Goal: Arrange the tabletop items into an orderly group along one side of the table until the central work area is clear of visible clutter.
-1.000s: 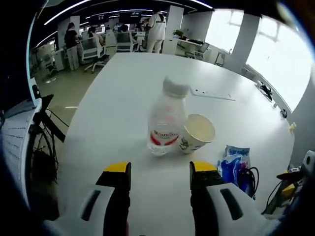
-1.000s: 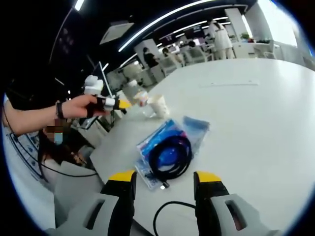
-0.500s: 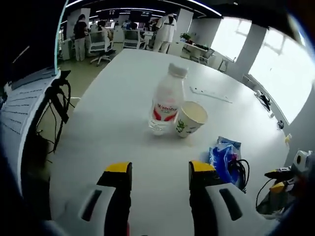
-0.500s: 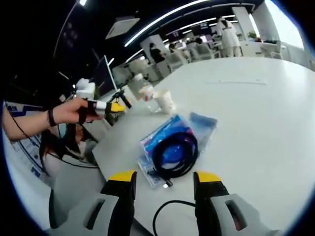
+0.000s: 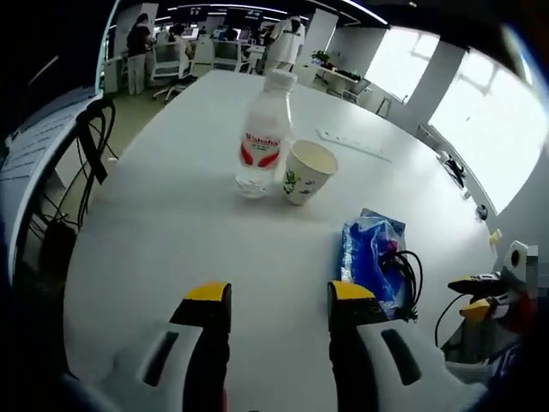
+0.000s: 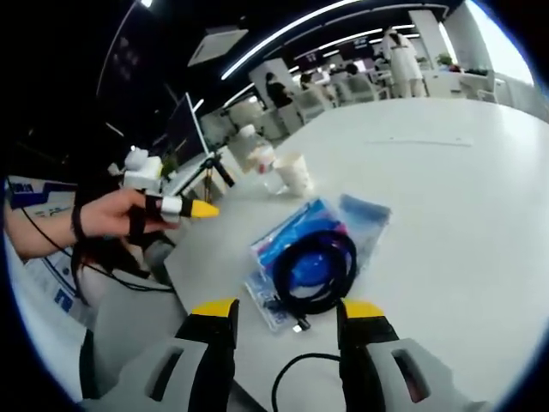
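Observation:
A clear plastic bottle (image 5: pixel 261 130) with a red label and white cap stands on the white table (image 5: pixel 189 223), touching a paper cup (image 5: pixel 306 171) to its right. A blue plastic bag (image 5: pixel 371 255) with a black coiled cable (image 6: pixel 312 269) on it lies nearer, to the right. My left gripper (image 5: pixel 276 296) hovers open over bare table, well short of the bottle. My right gripper (image 6: pixel 289 313) stands open just before the cable and bag (image 6: pixel 304 249). In the right gripper view the bottle (image 6: pixel 261 158) and cup (image 6: pixel 294 174) stand beyond the bag, and the left gripper (image 6: pixel 184 207) shows in a person's hand.
A flat white strip (image 5: pixel 353 146) lies on the far table. A black cable (image 6: pixel 296 369) loops by the right gripper. A monitor and tripod (image 6: pixel 197 146) stand beyond the table's left edge. People and office chairs are far behind. The right gripper (image 5: pixel 485 287) shows at the right edge.
The left gripper's camera has drawn back and swung right: bottle and cup look smaller and farther, the blue bag has come more into view. The right gripper has barely moved.

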